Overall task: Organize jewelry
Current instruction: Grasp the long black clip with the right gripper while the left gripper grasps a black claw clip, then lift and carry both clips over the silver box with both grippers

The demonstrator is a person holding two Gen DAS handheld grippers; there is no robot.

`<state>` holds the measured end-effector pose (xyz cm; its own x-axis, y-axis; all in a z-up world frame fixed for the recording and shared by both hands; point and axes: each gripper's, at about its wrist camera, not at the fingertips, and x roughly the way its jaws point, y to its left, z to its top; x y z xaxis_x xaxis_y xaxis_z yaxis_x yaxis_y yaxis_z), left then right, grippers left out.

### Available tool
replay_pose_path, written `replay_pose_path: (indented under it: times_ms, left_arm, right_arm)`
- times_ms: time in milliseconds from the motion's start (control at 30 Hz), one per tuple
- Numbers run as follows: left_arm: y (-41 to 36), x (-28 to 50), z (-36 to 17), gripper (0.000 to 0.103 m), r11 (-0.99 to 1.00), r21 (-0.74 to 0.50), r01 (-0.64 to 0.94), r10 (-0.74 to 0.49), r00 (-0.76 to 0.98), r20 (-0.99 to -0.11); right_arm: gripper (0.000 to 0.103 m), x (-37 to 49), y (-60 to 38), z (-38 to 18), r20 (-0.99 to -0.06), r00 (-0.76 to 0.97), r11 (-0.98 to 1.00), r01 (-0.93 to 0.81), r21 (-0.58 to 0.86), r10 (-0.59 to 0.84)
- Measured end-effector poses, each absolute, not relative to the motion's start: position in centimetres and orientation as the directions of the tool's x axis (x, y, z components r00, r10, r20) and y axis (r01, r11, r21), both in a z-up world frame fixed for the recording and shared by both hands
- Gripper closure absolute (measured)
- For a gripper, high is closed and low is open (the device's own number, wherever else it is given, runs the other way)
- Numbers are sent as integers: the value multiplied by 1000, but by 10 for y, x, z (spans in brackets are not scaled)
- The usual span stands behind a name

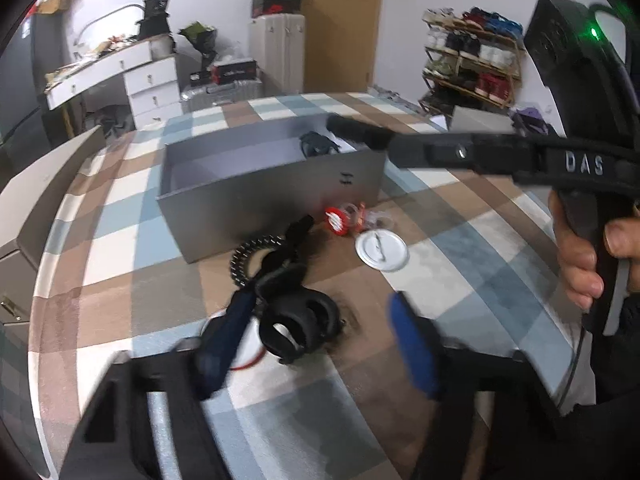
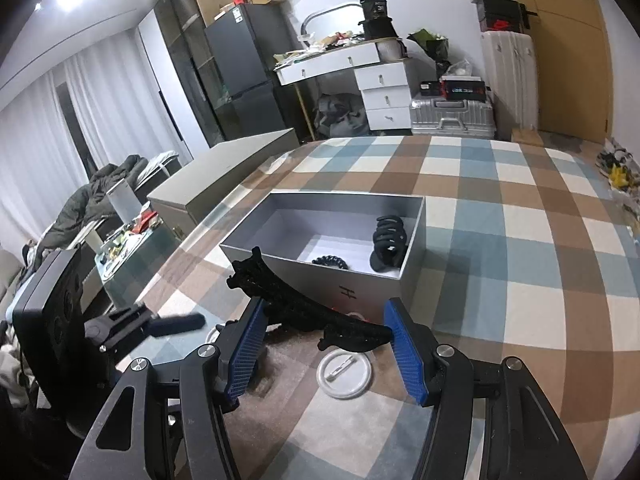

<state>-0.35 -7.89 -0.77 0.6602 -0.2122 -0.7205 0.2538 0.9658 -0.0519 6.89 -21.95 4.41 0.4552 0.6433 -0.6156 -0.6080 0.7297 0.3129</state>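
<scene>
Right gripper [image 2: 324, 344]: blue pads clamped across a long black hair clip [image 2: 304, 308], held above the checked tabletop [image 2: 520, 240].
Left gripper [image 1: 320, 336]: jaws apart over a black claw clip [image 1: 296, 328]; whether the left pad touches it I cannot tell.
White round disc [image 2: 346, 374]: on the tabletop near its front edge.
Grey box [image 2: 372, 284]: mid-tabletop, open, holding a black claw clip [image 2: 388, 236] and a coiled black tie [image 2: 330, 261].

Left gripper [image 1: 320, 332]: blue-padded jaws partly apart, blurred, seemingly gripping nothing | Right gripper [image 2: 324, 334]: blue ribbed pads clamped on a long black hair clip [image 2: 296, 308], angled downward | Bare hand [image 1: 580, 248]: wraps right handle
</scene>
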Motion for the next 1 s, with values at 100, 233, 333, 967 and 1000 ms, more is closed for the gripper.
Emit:
replay_pose_path:
  times_ms: [100, 233, 333, 967, 1000]
  left_arm:
    - [-80, -4, -8, 48, 968, -39, 250, -200, 663, -721]
    - [-80, -3, -10, 48, 971, -22, 237, -179, 663, -727]
    - [-77, -3, -12, 48, 974, -22, 226, -169, 655, -736]
    - [-77, -3, -15, 60, 978, -6, 207, -146, 669, -728]
    - [-76, -4, -14, 60, 978, -12, 207, -152, 674, -723]
  right_arm:
    - [43, 70, -222, 44, -611, 456, 730, -603, 323, 647]
    - [43, 70, -224, 45, -610, 461, 732, -601, 320, 645]
    - [43, 71, -224, 44, -611, 458, 732, -599, 325, 646]
    - [43, 72, -222, 40, -602, 464, 732, -593, 334, 650]
    - [43, 72, -222, 40, -600, 466, 733, -592, 334, 650]
